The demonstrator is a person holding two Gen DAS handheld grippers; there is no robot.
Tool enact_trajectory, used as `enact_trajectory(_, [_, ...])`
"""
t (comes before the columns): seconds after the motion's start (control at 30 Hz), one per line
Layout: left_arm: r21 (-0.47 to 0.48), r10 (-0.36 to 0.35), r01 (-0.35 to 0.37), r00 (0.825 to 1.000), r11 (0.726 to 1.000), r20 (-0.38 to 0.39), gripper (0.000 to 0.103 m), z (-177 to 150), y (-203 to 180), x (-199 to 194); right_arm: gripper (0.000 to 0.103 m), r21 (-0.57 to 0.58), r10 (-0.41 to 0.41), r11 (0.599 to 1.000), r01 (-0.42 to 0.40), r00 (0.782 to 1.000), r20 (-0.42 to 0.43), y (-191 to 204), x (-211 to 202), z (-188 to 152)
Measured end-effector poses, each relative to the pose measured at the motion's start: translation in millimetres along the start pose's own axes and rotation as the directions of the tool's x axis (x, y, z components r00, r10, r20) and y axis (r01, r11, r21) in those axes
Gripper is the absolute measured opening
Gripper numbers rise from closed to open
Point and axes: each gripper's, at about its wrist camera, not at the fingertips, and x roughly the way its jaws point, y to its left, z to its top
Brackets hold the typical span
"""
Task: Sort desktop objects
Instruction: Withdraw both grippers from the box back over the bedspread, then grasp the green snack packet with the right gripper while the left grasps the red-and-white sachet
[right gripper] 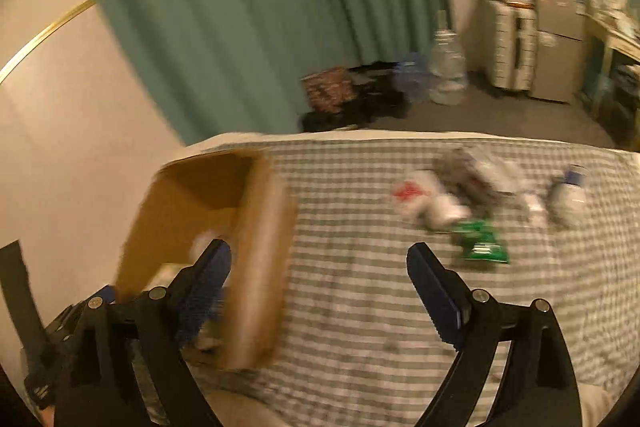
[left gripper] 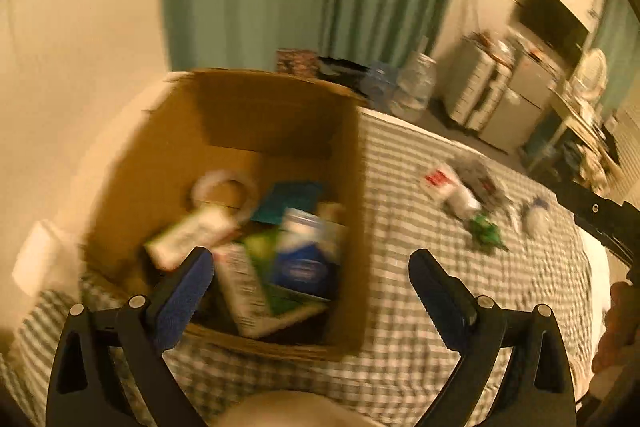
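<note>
A cardboard box (left gripper: 168,163) stands on the green checked cloth (left gripper: 400,227). It holds a tape roll (left gripper: 224,187), a blue and white carton (left gripper: 308,251), a teal card and other packets. My left gripper (left gripper: 310,263) is open and empty, over the box's near right corner. In the right wrist view the box (right gripper: 260,259) is at the left. My right gripper (right gripper: 320,259) is open and empty above the cloth, right of the box. A green packet (right gripper: 482,243), white bags (right gripper: 424,199) and a small bottle (right gripper: 568,195) lie loose to the right.
The same loose items show in the left wrist view, the green packet (left gripper: 486,233) among them. The right gripper's body (left gripper: 600,215) reaches in at the right edge. Beyond the table are green curtains (right gripper: 240,7), water jugs (right gripper: 446,67) and drawers (right gripper: 516,43).
</note>
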Motion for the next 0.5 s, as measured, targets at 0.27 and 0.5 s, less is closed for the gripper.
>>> enact_trajectory(0.27, [0.085, -0.054, 0.057, 0.998, 0.995, -0.033, 0.101, -13.3, -109.8, 23.6, 0.09, 0.148, -0.214, 0.966, 0.212, 0.977, -0.002, -126.6, -37.5, -13.2])
enact_trajectory(0.5, [0.174, 0.012, -0.01, 1.0, 0.985, -0.013, 0.101, -14.6, -174.4, 63.9, 0.09, 0.278, -0.261, 0.924, 0.261, 0.964, -0.038, -203.2, -27.3, -41.2])
